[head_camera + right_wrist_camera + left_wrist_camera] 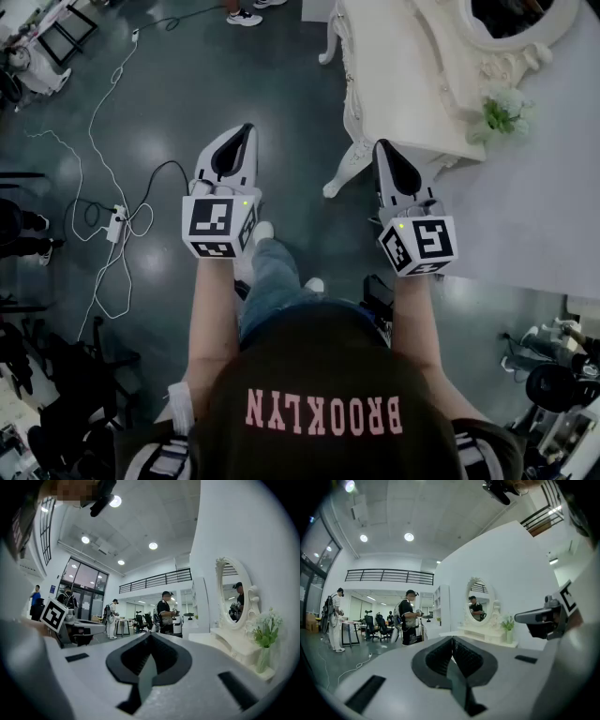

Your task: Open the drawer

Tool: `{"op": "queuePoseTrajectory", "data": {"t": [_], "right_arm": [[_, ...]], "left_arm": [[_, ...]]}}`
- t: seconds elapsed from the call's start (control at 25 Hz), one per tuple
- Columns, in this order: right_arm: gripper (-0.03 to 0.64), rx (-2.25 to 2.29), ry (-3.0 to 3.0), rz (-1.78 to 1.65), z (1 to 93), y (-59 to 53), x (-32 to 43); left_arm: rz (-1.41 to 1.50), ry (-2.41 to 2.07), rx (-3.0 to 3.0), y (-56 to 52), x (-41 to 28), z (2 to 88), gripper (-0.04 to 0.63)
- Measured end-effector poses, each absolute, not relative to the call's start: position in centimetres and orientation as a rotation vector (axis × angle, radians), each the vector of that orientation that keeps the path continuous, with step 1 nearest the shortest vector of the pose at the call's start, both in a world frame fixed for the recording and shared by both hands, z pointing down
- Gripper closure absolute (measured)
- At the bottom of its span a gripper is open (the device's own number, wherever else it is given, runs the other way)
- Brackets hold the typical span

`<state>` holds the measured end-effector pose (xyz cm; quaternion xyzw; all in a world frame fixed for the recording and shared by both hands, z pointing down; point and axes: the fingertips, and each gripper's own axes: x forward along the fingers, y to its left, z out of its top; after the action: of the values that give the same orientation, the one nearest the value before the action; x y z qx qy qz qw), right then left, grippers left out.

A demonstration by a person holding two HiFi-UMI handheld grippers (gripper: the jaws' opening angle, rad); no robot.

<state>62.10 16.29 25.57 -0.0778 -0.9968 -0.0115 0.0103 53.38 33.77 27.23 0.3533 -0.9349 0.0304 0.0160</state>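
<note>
The person stands before a cream-white carved worktop (394,66) with curved legs, one claw in each hand, both held level and both clear of the worktop. The left claw (246,131) is well to the left of the worktop's front corner, out over the dark grey glossy floor (169,84). In the left gripper view its dark ribbed pads are pressed together with nothing between them (452,644). The right claw (381,147) is just beside the worktop's curved front leg (349,167) in the head view. Its pads also meet in a closed seam and pinch nothing (150,639). Each claw carries a white cube with black square markers, the left one (220,225) and the right one (419,244) both on the near side, away from the worktop.

The drawer belongs to the worktop's front, which faces the person, but no view shows it sharply enough to pick out its edges or handle. On the worktop stands a white-framed oval mirror (232,595), and at the worktop's right end a bunch of pale green and white flowers (266,625) in a clear glass vase (262,660). A thin white cable (103,112) trails across the floor far to the left of the worktop.
</note>
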Motion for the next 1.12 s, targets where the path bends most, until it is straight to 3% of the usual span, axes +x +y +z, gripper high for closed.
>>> {"op": "queuePoseTrajectory", "data": {"t": [1.12], "right_arm": [[0.620,-0.081,-3.105,-0.003,26.5,20.9,36.6]], "left_arm": [[0.120,-2.846,1.232,38.5,25.8,27.5,0.589]]}}
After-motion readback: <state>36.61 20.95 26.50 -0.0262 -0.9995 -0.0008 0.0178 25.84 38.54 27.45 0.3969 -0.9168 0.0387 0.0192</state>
